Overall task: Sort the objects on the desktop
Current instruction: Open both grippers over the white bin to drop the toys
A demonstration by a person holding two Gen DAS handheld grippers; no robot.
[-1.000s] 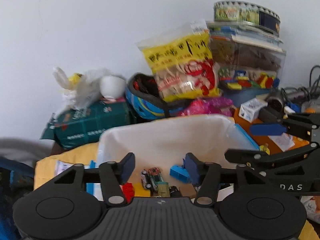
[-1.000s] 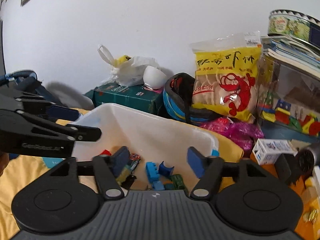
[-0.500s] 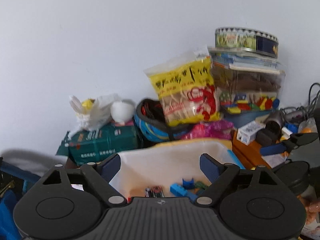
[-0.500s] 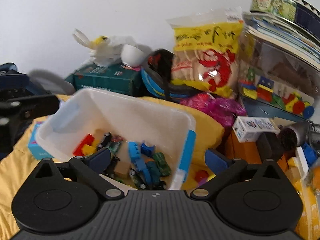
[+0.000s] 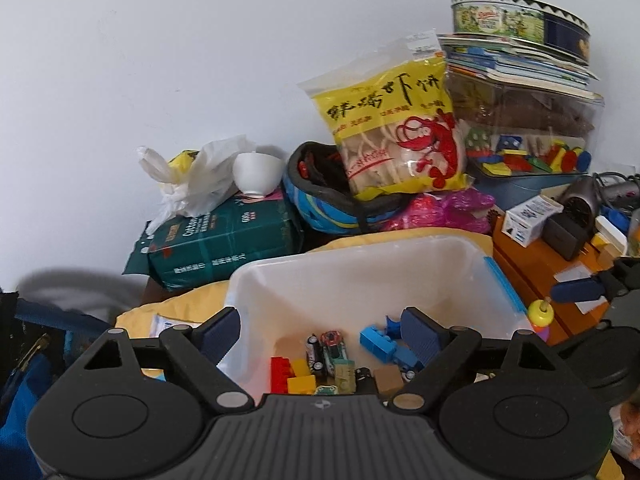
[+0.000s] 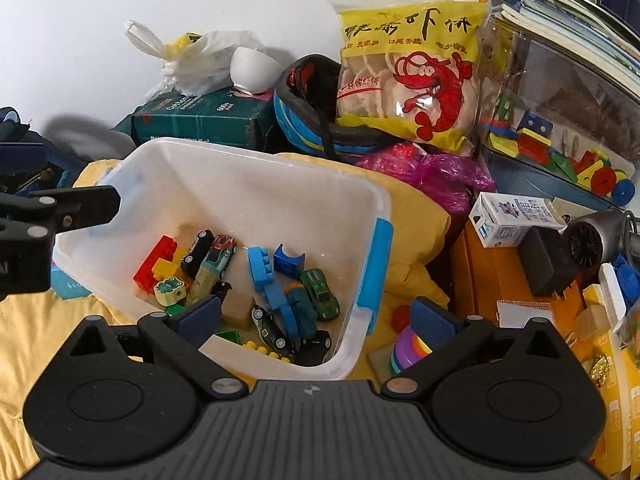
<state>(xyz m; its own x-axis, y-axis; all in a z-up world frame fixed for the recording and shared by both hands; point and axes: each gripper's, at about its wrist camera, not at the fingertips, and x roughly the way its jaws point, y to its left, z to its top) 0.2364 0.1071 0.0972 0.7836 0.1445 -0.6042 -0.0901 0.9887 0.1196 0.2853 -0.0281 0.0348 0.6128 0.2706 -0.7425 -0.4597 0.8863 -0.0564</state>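
Both grippers spread wide, empty: left gripper (image 5: 320, 330), right gripper (image 6: 316, 314). Only right view shows stacking rings (image 6: 406, 346) beside white bin (image 6: 372, 240).

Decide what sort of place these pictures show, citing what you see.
Probably a cluttered home desk or play corner: a plastic bin of toy cars and blocks, a prawn-cracker bag, stacked books.

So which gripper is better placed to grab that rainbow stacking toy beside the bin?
Probably the right gripper: open, with the stacking toy just behind its right finger. The left gripper hovers over the bin.
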